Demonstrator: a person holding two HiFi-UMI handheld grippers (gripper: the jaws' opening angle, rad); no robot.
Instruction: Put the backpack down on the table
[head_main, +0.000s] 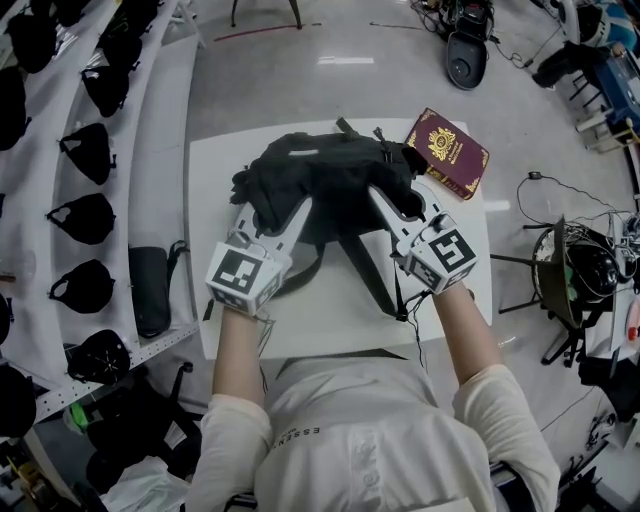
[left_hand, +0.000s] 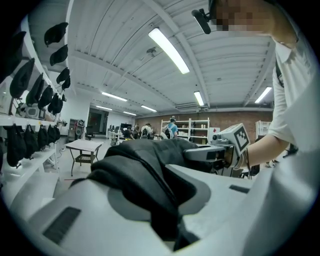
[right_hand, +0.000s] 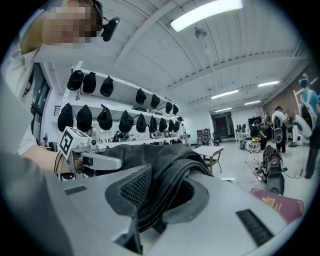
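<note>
Left gripper (head_main: 272, 212) reaches in from the near-left and bites the left side of the black backpack (head_main: 330, 170). Its own view shows the jaws only narrowly parted, a thick fold of black fabric (left_hand: 145, 175) wedged between them and filling the gap, pads pressed on it from both sides. Right gripper (head_main: 398, 200) comes in from the near-right at a mirrored angle and takes the pack's right side. In the right gripper view the jaws are likewise drawn close, pinching a bunched, stitched edge of fabric (right_hand: 165, 195) against the textured pad (right_hand: 134, 189). Each gripper shows in the other's view, across the bulk of the pack, marker cube toward the camera. The backpack hangs between the two grips over the far half of the white table (head_main: 330, 320), slumped and rounded on top. Dark straps (head_main: 360, 265) trail from it toward the near edge and lie across the tabletop. Whether the pack's underside touches the table cannot be made out. A maroon book with a gold crest (head_main: 447, 150) lies on the far-right corner of the table, just beside the pack. A white rack of black caps (head_main: 85, 150) runs along the left.
</note>
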